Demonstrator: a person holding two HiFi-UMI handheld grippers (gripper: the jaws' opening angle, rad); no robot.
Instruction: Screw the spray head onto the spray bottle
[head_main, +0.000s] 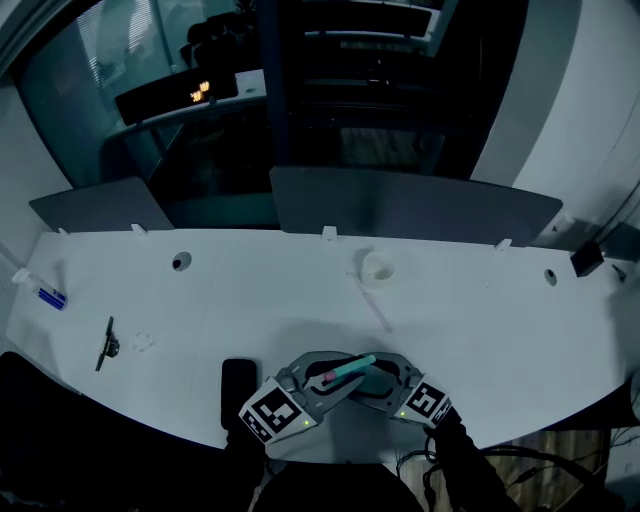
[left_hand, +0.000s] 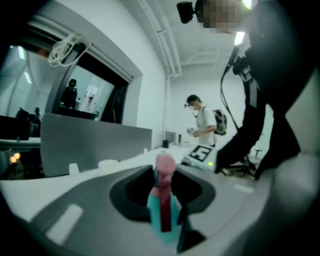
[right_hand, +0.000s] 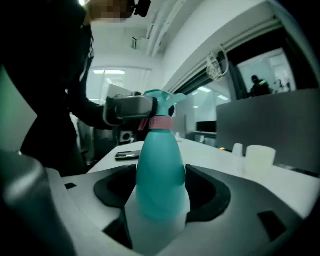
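Both wide-set jaws of the right gripper clamped the smooth rounded teal plastic bottle. Left gripper pinched its pink-and-teal spray head.

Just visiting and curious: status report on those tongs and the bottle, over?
Left tongs shut on pink-and-teal spray head. Right tongs shut on teal plastic spray bottle, head on its neck. Black phone nearby, nothing blocking.

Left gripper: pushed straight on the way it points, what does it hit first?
Likely the right gripper: its marker cube sits just beyond the spray head that the left gripper clamps. Depth is unclear.
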